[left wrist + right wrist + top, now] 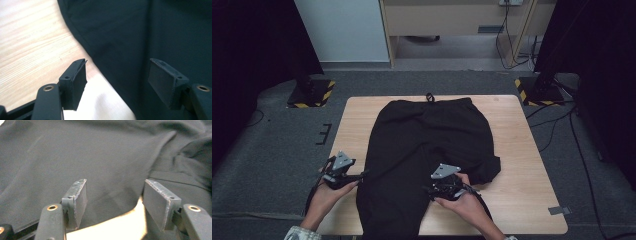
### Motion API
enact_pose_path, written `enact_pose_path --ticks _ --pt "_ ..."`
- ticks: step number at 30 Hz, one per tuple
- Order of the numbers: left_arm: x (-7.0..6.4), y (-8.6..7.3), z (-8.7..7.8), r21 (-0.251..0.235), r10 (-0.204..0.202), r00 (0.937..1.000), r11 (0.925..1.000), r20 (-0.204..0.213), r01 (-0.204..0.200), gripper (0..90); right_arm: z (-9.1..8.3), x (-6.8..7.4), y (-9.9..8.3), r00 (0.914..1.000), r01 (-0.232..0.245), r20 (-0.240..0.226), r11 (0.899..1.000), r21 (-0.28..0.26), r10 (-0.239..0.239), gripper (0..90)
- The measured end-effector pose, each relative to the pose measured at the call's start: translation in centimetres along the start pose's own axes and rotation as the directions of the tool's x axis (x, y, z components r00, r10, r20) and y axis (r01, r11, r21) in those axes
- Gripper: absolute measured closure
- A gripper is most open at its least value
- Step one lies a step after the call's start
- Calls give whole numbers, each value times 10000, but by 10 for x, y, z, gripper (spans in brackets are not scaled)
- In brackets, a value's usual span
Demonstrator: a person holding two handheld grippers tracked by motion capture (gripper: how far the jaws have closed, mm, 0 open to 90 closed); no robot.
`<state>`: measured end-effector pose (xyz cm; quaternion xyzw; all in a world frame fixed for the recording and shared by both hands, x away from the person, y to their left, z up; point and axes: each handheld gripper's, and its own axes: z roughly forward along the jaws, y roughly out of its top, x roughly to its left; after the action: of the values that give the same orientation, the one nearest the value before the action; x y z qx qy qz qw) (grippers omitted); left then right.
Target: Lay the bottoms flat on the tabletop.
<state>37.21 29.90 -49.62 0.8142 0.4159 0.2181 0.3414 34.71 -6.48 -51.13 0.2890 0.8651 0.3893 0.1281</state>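
Lying flat on the worktop point(522, 150), waistband at the far edge, the black trousers point(427, 145) are spread out with one leg running off the near edge and the other bunched at their right side. The left gripper point(343, 176) is sitting at the trousers' left hem, jaws spread, one over wood and one over cloth, likely lining up to pinch that edge. The right gripper point(447, 186) is hovering at the crotch, jaws spread too, probably to grip for a fold.
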Motion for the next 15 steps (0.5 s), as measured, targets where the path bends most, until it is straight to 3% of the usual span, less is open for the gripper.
enact_pose_path --ticks 5,8,10,12,15 --pt "10 3 35 484 -531 9983 9974 -232 542 310 -8 -8 -3 9998 -179 122 9998 -125 181 360" --pt "11 2 45 907 -487 9982 9945 -337 516 331 -14 -12 -5 9995 -240 198 9994 -246 245 364" --pt "13 0 47 718 -782 9969 9943 -106 788 355 -19 -14 -6 9990 -336 275 9988 -356 346 364" --pt "16 -1 48 589 -728 9973 9956 49 724 375 -26 -17 -8 9982 -423 392 9978 -504 443 366" --pt "23 -1 49 521 -711 9973 9961 -163 718 386 -38 -23 -12 9959 -575 664 9961 -666 619 370"
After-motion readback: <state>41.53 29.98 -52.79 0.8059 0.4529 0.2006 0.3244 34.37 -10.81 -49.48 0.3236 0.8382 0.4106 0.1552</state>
